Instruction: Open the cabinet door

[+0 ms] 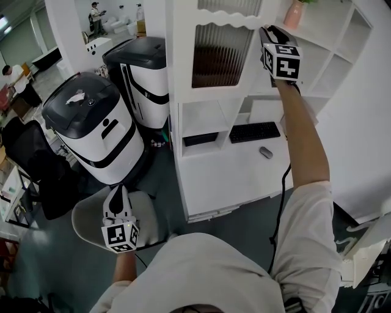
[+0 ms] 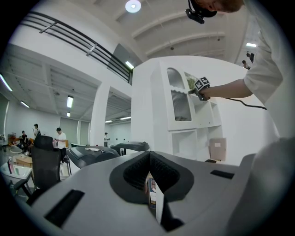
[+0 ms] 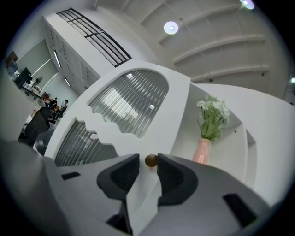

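Head view: my right gripper [image 1: 267, 30] reaches up at about 1 o'clock to the right-hand edge of the cabinet door [image 1: 215, 54], a white frame around ribbed glass. The door lies flush with the white cabinet [image 1: 183, 73]. At 3 o'clock from the gripper stands a pink vase [image 1: 295, 13] on a shelf. Below, toward the centre, a black keyboard [image 1: 254, 132] and a grey mouse [image 1: 266, 152] lie on the white tabletop [image 1: 232, 177]. My left gripper [image 1: 117, 191] hangs low at 7 o'clock, over a round pale chair seat [image 1: 85, 220], well apart from the cabinet. Two white machines with black lids [image 1: 91, 122] stand at 9 to 10 o'clock.

Left gripper view: my left fingers [image 2: 133, 170] are together, with only a thin slit between them. Beyond them, at 1 o'clock, the right gripper is seen at the door's edge.

Right gripper view: the small brown knob [image 3: 150, 160] sits between the tips of my right fingers [image 3: 171, 174]. The fingers stand narrowly apart: the right-hand one is at the knob, while a sliver of white shows on the other side. The ribbed-glass door fills 10 to 12 o'clock. The vase, with its white flowers [image 3: 213, 113], is at 2 o'clock.
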The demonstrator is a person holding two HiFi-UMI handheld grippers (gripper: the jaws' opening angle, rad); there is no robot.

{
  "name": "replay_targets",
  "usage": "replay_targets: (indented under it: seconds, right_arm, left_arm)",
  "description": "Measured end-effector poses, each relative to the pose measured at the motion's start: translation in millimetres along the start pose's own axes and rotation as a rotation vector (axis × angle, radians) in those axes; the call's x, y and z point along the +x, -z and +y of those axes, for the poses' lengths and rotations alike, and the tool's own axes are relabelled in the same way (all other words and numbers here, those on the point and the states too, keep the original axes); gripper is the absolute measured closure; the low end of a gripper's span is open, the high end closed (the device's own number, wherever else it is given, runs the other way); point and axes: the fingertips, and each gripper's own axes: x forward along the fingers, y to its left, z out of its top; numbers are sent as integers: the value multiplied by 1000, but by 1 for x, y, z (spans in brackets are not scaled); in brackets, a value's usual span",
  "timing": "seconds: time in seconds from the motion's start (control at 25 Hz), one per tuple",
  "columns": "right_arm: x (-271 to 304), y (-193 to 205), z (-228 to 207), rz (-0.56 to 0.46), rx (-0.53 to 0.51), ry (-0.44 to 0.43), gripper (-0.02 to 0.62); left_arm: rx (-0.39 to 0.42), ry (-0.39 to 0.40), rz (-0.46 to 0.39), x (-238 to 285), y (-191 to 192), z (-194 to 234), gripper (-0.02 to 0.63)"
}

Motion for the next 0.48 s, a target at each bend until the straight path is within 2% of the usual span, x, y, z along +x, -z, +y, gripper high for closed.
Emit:
replay_targets:
  seconds: [0.24, 0.48]
  right_arm:
    - [5, -2, -5, -16, 13, 22, 517]
    - [5, -3, -7, -45, -10, 30, 511]
  left_arm:
    - [-3, -3, 12, 5, 5, 2, 606]
    - [-8, 10, 20, 13, 8, 0, 606]
